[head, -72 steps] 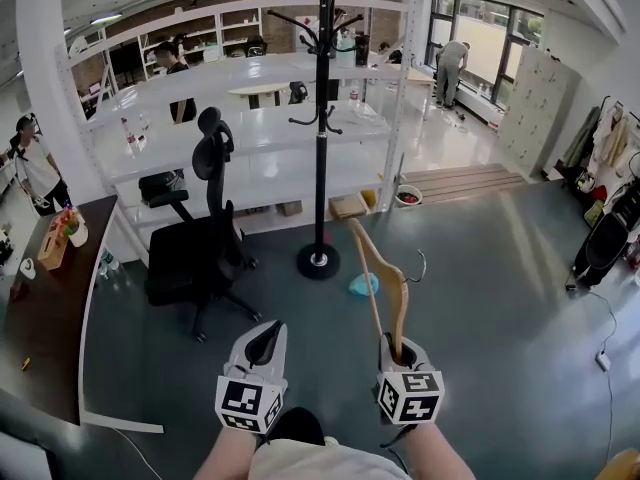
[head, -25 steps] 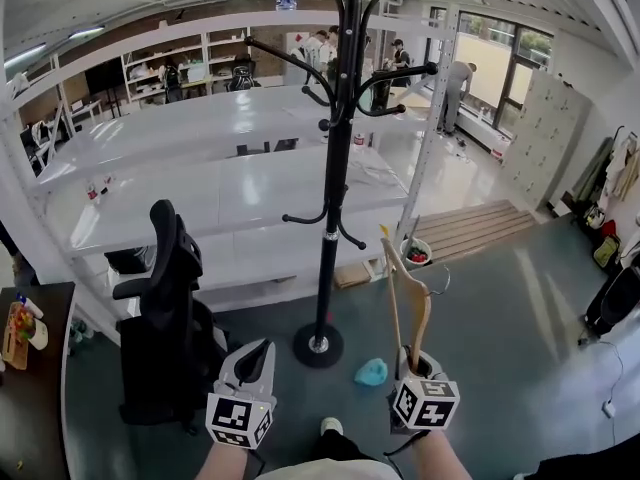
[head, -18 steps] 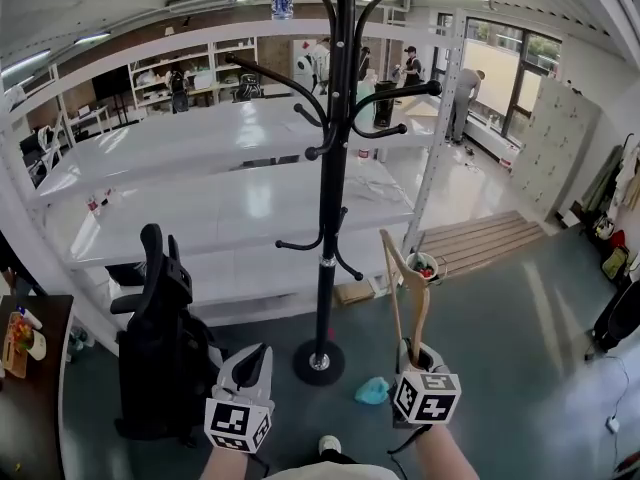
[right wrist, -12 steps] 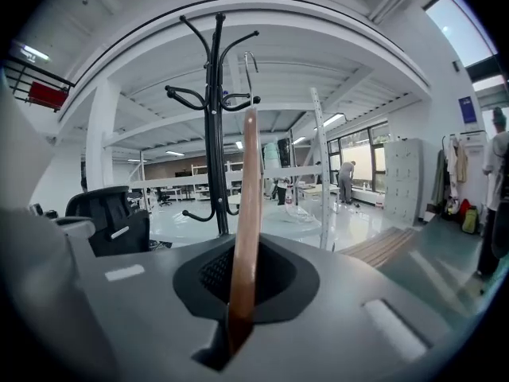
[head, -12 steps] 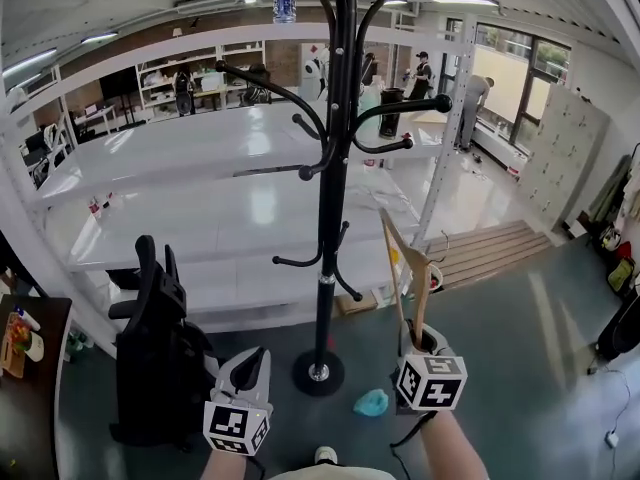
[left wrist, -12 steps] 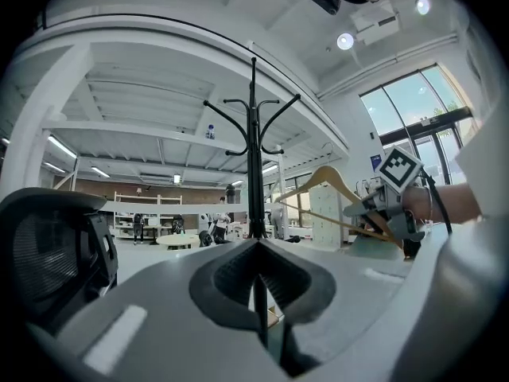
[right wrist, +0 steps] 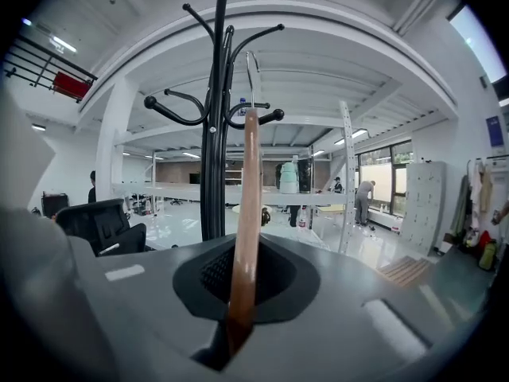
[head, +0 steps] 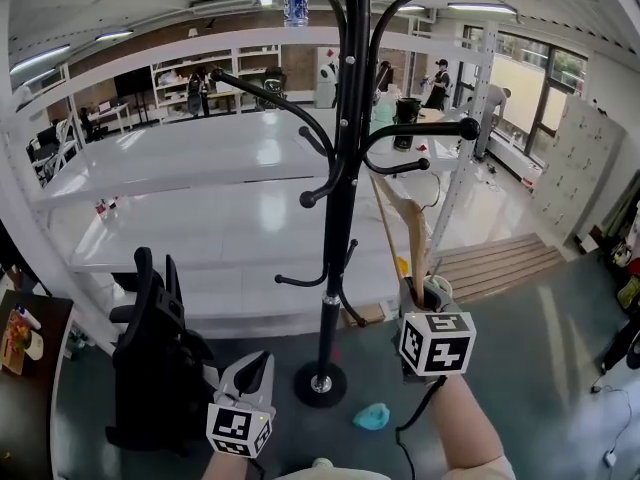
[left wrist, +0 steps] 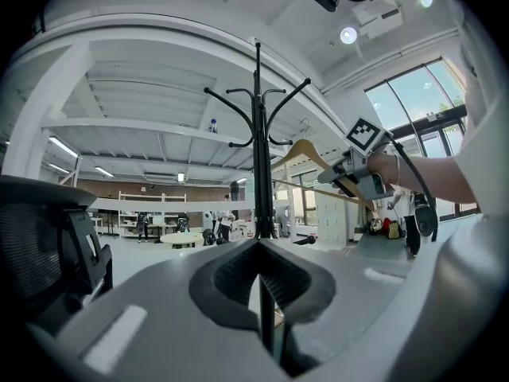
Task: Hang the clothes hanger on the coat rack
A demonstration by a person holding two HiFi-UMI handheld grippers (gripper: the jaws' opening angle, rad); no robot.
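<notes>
A black coat rack (head: 340, 198) stands just ahead on a round base, its curved arms spreading at head height; it also rises in the left gripper view (left wrist: 259, 157) and the right gripper view (right wrist: 213, 134). My right gripper (head: 425, 303) is shut on a wooden clothes hanger (head: 405, 230), held upright to the right of the pole. The hanger (right wrist: 246, 213) runs up between the jaws, its metal hook (right wrist: 253, 78) near the rack's upper arms. The hanger (left wrist: 306, 153) shows from the side beside the rack. My left gripper (head: 255, 373) hangs low, shut, holding nothing.
A black office chair (head: 155, 353) stands left of the rack. White shelving (head: 200, 158) runs behind it. A light-blue cloth (head: 372, 416) lies on the floor near the rack's base (head: 320, 383). People stand far back in the room.
I have come closer to the rack. My right gripper has lifted the hanger higher and nearer the rack's arms. The left gripper has stayed low.
</notes>
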